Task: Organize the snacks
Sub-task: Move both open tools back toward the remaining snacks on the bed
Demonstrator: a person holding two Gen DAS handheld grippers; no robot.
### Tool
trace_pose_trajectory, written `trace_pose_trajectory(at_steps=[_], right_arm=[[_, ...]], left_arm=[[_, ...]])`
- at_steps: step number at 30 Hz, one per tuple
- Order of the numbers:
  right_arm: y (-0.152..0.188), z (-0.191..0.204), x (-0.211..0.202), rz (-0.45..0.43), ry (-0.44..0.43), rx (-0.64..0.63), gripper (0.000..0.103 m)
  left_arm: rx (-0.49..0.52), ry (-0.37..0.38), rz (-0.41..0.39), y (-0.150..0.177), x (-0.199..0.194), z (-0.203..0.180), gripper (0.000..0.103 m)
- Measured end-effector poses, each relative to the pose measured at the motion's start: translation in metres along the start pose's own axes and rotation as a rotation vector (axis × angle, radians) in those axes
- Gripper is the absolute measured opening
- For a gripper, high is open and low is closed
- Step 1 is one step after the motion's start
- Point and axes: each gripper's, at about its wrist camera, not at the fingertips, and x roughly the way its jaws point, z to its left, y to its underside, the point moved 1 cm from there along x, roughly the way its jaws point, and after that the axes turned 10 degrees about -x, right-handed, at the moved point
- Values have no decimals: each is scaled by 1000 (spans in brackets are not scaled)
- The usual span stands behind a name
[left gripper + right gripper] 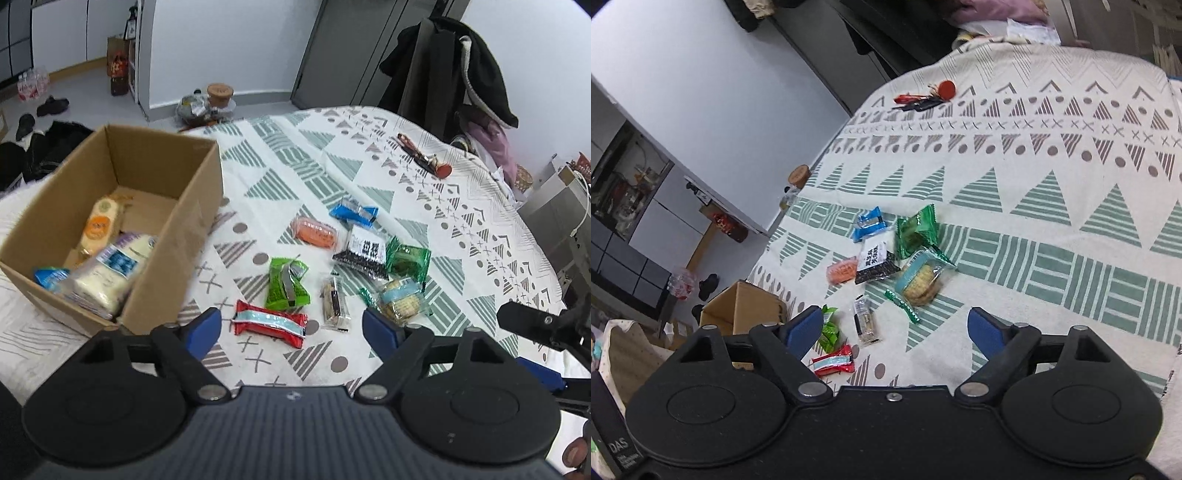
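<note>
Table (424, 177), patterned cloth: bears everything below.
Cardboard box (177, 221), landmark: on table, open top, several wrapped snacks (107, 273) inside.
Left gripper (291, 325): fingers spread, empty, over table just right of box.
Right gripper (894, 332): fingers spread, empty, over table well right of box.
Loose snacks on cloth right of box: red packet (271, 323) nearest; green packet (286, 282) beyond it; cracker pack (400, 299), black-and-white packet (364, 253), orange packet (314, 232), blue packet (354, 211) farther.
Keys (424, 155): far from box.

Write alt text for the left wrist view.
Open left gripper hovers over a patterned tablecloth, with a red snack packet between its fingers. Several more wrapped snacks lie beyond; a cardboard box at left already holds some.
</note>
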Motion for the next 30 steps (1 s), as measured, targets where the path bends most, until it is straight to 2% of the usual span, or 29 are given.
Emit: trace_pose_trajectory(at_steps=[5,12,15,18,25,30], right_arm=[[-2,-4,11,16,9,23,84],[-6,-6,25,43,10,29,84],[-6,-8,32,58,10,34,84],[-7,-9,38,73,9,37,84],[-8,-11,55,110,17,38,84],[-9,-11,64,117,19,41,84]], left_arm=[[-49,2,27,6,19,2,67],[-81,-24,77,15,49,6,66],[-135,-2,81,15,58,10,55],[-165,17,84,16,66,10,55],[-201,-39,78,11,86,15,55],[-223,-65,45,5,94,20,55]])
